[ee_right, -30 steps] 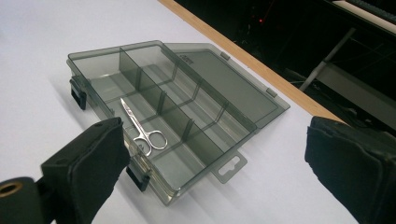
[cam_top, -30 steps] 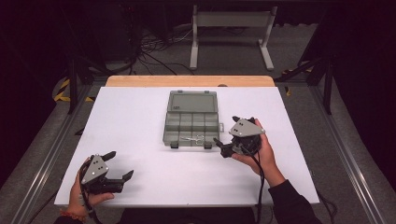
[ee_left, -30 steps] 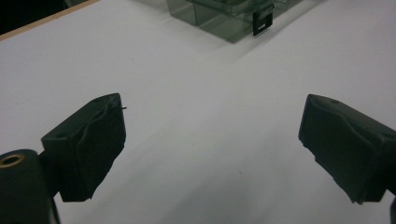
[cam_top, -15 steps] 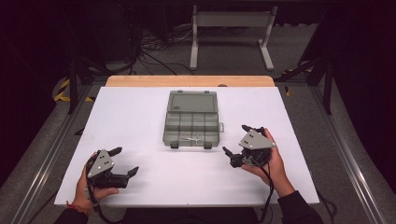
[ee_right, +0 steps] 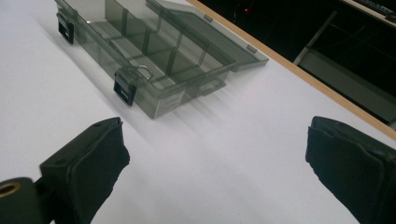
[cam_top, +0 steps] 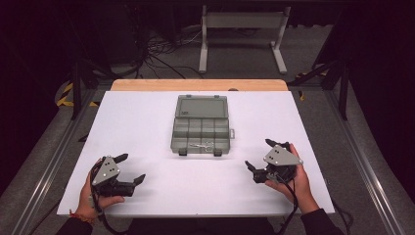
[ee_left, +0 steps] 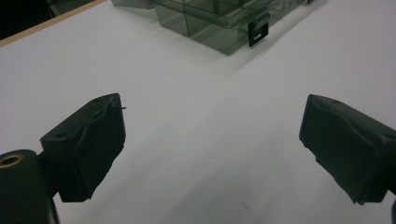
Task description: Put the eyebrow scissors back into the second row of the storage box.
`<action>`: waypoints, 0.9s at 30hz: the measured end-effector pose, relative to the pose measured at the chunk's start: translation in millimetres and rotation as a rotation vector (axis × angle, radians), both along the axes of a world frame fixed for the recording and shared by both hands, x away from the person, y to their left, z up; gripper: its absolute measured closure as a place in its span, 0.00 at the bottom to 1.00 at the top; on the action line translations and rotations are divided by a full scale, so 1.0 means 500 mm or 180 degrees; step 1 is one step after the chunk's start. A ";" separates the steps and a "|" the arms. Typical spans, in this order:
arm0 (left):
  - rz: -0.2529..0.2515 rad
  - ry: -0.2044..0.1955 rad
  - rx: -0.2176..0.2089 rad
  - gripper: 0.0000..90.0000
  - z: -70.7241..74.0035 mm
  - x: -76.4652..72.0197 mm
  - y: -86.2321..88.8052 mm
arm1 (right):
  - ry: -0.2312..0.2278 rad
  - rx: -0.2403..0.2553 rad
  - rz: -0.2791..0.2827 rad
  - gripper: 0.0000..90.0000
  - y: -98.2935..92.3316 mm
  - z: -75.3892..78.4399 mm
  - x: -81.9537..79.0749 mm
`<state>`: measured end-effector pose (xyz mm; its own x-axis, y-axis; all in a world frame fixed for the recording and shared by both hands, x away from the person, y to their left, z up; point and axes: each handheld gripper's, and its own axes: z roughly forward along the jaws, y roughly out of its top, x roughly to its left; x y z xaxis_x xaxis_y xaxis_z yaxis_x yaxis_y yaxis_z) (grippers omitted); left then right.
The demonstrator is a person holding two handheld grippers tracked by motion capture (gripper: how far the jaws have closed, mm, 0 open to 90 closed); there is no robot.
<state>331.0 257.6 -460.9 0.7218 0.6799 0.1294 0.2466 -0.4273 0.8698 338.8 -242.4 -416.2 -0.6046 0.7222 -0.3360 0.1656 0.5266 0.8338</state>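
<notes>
High view showed the left claw (cam_top: 131,169) low at the near left of the white bench (cam_top: 147,122), jaws spread and holding nothing; further right, the clear compartment box (cam_top: 200,132) sat mid-bench with its lid laid flat behind it, and a small metal piece, seemingly tiny scissors (cam_top: 203,145), lay in a front compartment; the right claw (cam_top: 259,155) rested at the near right, jaws likewise spread and empty, well apart from the box. By my judgement the step in hand was an approach to the box; doing it well would mean bringing one claw in squarely over the front latches (ee_right: 124,89), steadying the box wall with the other, and closing slowly so the light tray did not skid.
</notes>
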 end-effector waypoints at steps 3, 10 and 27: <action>0.0008 0.0008 -0.0001 0.09 0.000 0.000 0.000 | 0.0005 -0.0002 -0.0024 0.06 -0.007 -0.008 -0.002; 0.0013 -0.0017 0.0003 0.09 0.003 0.004 -0.001 | 0.0149 -0.0023 -0.0123 0.06 -0.039 -0.047 -0.025; 0.0134 -0.0033 -0.0021 0.08 0.004 0.004 0.003 | 0.0127 0.0077 -0.0091 0.06 -0.048 -0.061 -0.047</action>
